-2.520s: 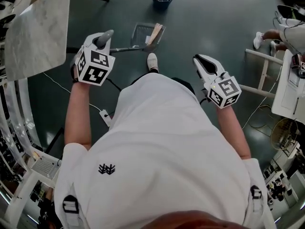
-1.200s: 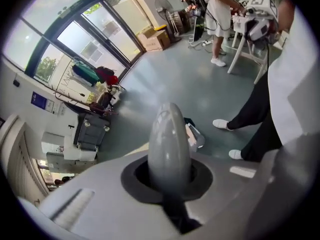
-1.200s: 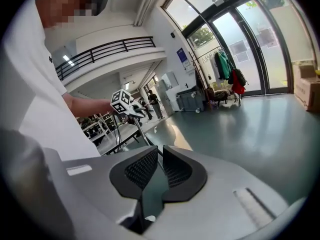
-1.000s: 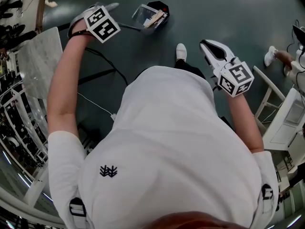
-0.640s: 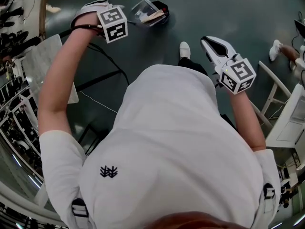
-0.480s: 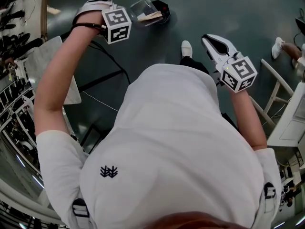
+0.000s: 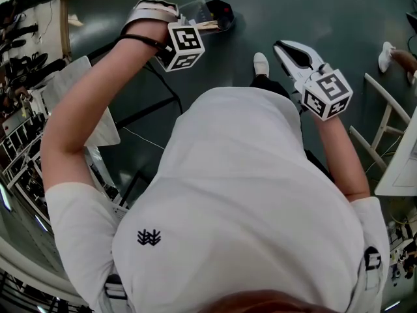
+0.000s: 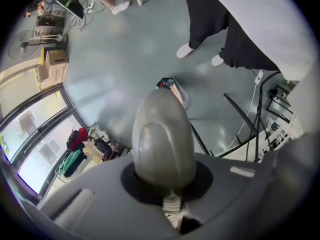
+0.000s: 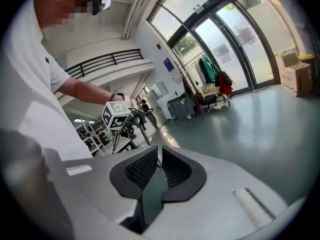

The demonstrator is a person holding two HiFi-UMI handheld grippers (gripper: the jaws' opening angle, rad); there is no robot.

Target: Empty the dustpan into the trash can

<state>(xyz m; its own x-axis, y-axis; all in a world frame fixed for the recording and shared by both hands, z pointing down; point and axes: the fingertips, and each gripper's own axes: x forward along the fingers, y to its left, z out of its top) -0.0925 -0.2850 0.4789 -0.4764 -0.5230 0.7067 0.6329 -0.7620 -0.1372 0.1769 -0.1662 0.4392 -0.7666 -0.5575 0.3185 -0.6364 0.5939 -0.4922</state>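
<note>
My left gripper [image 7: 173,17] is shut on the grey handle [image 8: 162,139] of a clear dustpan [image 7: 197,13], raised at the top of the head view. The pan is tilted, with pale scraps in it, and its far edge lies over the dark trash can [image 7: 223,12] on the floor. In the left gripper view the handle runs away from the jaws to the dustpan [image 8: 179,93] beside the trash can [image 8: 164,82]. My right gripper [image 7: 288,47] hangs apart at the right, jaws shut on nothing; its black pads [image 9: 142,169] almost touch.
A marble-topped table [image 7: 81,93] stands at the left with cables on the floor beside it. A white chair [image 7: 383,132] and another person's shoe [image 7: 387,54] are at the right. My own shoe [image 7: 260,64] is near the can. Dark green floor lies around it.
The left gripper has carried the dustpan from the floor up over the trash can and rolled its wrist, tipping the pan. The right gripper has stayed where it was.
</note>
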